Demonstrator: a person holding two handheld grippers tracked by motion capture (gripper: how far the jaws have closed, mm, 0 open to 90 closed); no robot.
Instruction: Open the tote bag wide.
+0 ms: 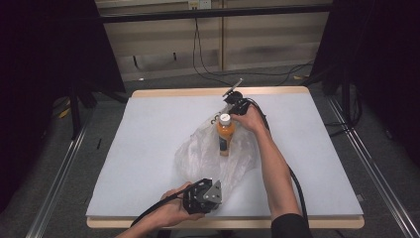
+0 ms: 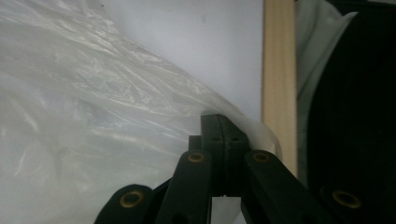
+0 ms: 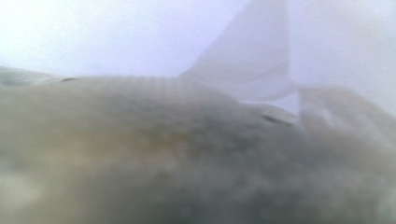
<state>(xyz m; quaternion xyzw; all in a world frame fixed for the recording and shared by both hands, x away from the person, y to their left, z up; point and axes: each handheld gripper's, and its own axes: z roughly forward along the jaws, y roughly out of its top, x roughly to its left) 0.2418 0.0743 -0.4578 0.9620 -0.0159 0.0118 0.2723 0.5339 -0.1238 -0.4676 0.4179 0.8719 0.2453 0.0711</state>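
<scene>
A crumpled clear plastic bag lies mid-table; an orange-filled bottle with a white cap stands upright at the bag's far edge.

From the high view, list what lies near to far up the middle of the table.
Left gripper → plastic bag → orange bottle → right gripper → table's far edge.

Clear plastic bag; orange bottle, white cap, dark label; white tabletop, light wood edge; black claws.
</scene>
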